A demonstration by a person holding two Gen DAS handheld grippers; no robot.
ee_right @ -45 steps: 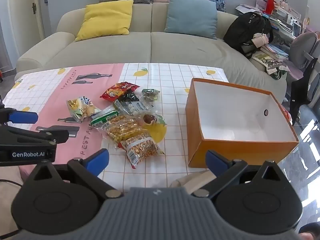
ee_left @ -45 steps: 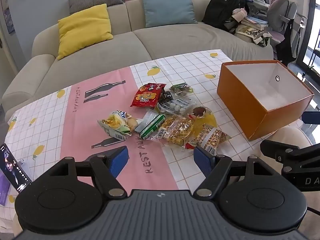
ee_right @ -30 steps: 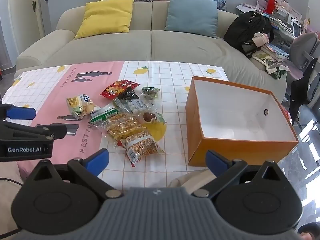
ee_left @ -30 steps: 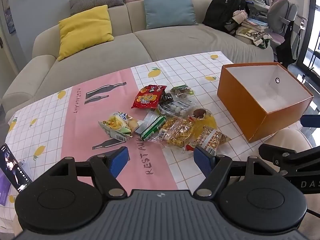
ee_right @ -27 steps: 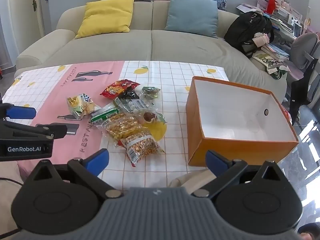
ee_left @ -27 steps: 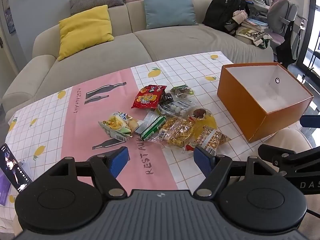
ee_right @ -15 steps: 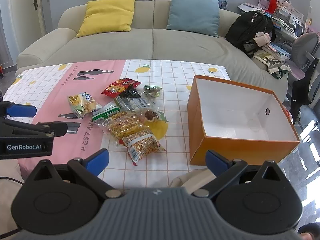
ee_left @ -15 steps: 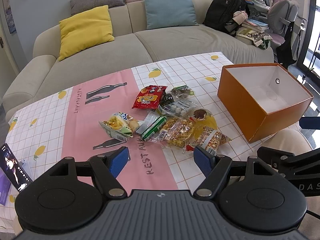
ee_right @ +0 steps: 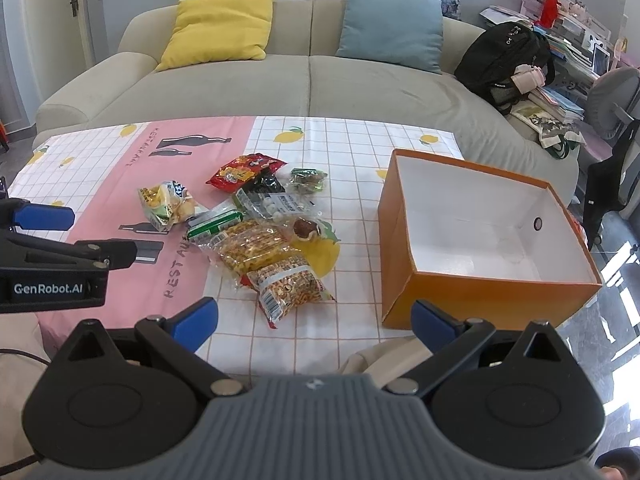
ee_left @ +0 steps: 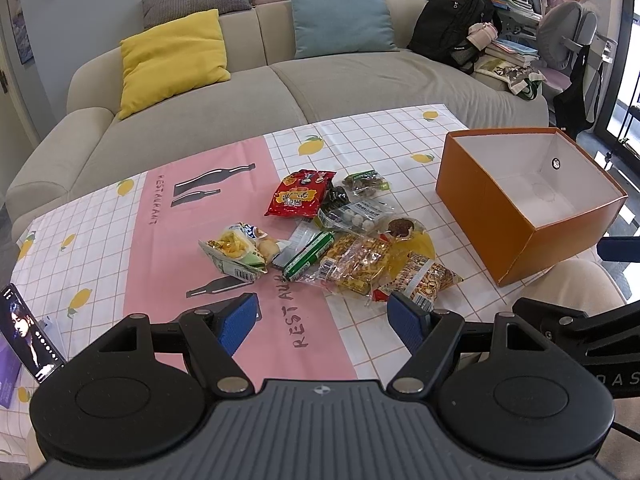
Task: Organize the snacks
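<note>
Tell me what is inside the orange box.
The orange box holds no snacks: its white floor and far walls show bare, with one small round hole in the right-hand wall. The strip of floor just behind its near wall is hidden. All packets lie on the tablecloth.

Bare tablecloth (ee_left: 168, 264) lies between the left gripper (ee_left: 322, 320) and the snack pile (ee_left: 332, 240), so the near approach stands open; the packets overlap and touch, leaving little room between them; a strip of bare cloth separates the pile from the orange box (ee_right: 476, 236), whose top is open; its upright walls block entry from the side; the phone (ee_left: 28, 332) stands at the far left edge.
</note>
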